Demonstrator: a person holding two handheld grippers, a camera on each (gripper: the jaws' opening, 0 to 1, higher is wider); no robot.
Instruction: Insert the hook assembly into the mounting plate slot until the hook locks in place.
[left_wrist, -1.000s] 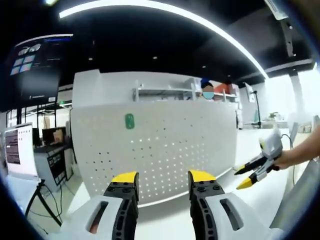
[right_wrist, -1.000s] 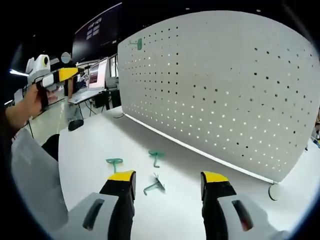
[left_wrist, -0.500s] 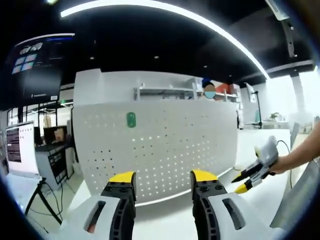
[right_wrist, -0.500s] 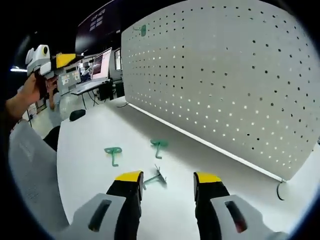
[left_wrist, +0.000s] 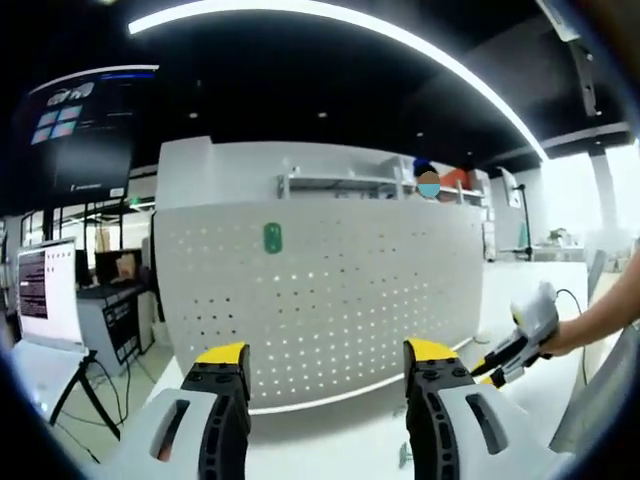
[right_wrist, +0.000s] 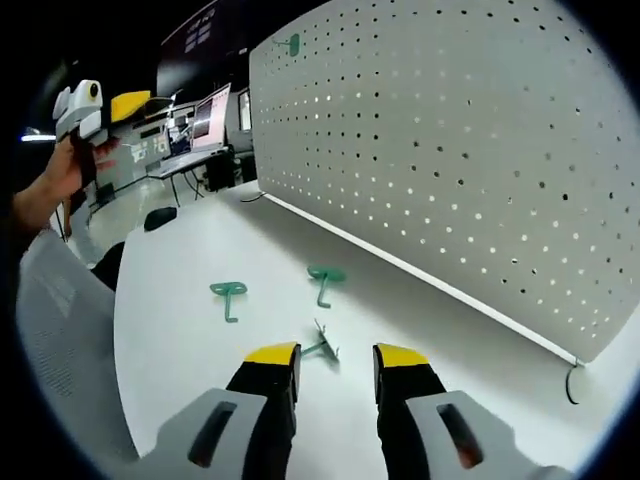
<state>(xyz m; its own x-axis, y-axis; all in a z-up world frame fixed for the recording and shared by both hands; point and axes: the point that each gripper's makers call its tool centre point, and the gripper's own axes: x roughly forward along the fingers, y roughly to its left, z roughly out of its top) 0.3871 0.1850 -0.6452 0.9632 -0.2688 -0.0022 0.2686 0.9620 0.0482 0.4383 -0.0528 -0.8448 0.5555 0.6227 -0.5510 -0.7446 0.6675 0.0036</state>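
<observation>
The white pegboard (left_wrist: 330, 290) stands upright on the table, and one green hook (left_wrist: 272, 237) is mounted high on it; the same mounted hook (right_wrist: 292, 43) appears at the board's far end. Three loose green hooks lie on the table: one on the left (right_wrist: 228, 291), one near the board (right_wrist: 323, 275), and one (right_wrist: 322, 347) just ahead of my right gripper (right_wrist: 336, 358). That gripper is open with a narrow gap, low over the table. My left gripper (left_wrist: 327, 355) is open, held in the air facing the board with nothing between its fingers.
A hand holds the right gripper (left_wrist: 515, 340) at the right of the left gripper view. The left gripper (right_wrist: 100, 105) is raised at the upper left of the right gripper view. Desks with monitors (left_wrist: 45, 300) stand beyond the table's end. A cable (right_wrist: 572, 380) lies by the board's foot.
The right gripper's jaws have narrowed and it has come lower and closer to the nearest loose hook. The left gripper's jaws have spread a little wider.
</observation>
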